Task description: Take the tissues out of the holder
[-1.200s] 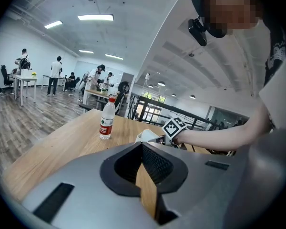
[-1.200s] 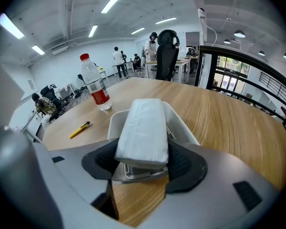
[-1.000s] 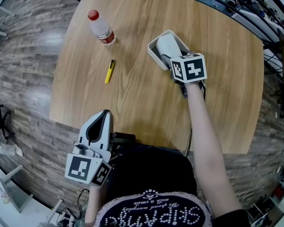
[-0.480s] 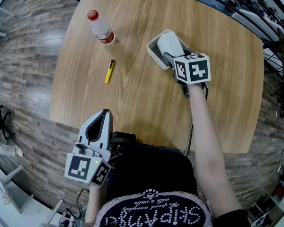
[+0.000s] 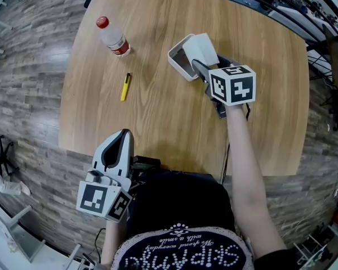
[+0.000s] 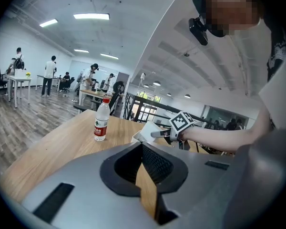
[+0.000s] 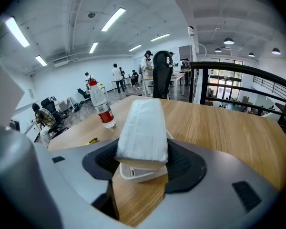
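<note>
Right gripper [image 5: 200, 67], part-open, apparently clamps tissues [image 7: 142, 128]

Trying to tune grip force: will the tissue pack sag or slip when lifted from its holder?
Likely soft and light: the tissue pack looks pillowy, so the right tool may dent it. Its smooth wrapper might slip. The shallow holder looks light and could lift along.

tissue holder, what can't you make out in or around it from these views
- Holder inside: the pack covers it in the right gripper view and overhangs part of it in the head view.
- Right hand-held gripper tips: head view, hidden under its marker cube and the pack.
- Bottle label print: too small in every view.
- Yellow item, pen or marker: too small.
</note>
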Tool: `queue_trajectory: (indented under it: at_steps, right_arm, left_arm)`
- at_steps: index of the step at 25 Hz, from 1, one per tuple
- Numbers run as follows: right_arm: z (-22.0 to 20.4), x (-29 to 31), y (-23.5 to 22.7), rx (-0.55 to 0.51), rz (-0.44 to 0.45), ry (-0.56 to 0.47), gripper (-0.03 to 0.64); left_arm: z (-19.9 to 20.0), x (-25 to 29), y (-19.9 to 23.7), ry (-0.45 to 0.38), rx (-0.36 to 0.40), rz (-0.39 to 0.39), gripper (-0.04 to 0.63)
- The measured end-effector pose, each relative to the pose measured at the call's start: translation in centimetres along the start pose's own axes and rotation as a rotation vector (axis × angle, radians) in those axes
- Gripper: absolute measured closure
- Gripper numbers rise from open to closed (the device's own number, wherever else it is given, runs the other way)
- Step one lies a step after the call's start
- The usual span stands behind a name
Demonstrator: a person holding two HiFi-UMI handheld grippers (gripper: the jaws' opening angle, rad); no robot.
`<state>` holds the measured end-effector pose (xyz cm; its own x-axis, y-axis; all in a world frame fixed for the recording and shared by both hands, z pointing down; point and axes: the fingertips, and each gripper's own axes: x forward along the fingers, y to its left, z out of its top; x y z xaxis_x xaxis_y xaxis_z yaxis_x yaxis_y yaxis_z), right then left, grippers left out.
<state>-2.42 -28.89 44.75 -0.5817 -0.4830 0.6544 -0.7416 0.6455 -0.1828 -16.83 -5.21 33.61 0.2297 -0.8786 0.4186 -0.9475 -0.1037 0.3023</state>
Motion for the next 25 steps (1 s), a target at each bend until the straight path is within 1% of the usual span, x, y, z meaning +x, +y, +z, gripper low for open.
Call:
queue_trajectory:
  at_steps: [9, 15, 25]
  right_arm:
    - [0.1, -2.1, 1.0, -0.003, 0.0, -0.035, 0.344]
    - [-1.4, -2.5, 1.3, 0.006, -0.007, -0.013, 0.344]
    - [-2.3, -3.7, 1.1, 0.033, -0.029, -0.029, 0.344]
  left_arm:
    - [0.0, 0.1, -0.7, -0.001, 0.019, -0.042, 0.59]
    - [0.1, 0.0, -1.1, 0.001, 0.029, -0.069, 0.589]
    - [0.1, 0.0, -1.0, -0.002, 0.037, -0.083, 0.589]
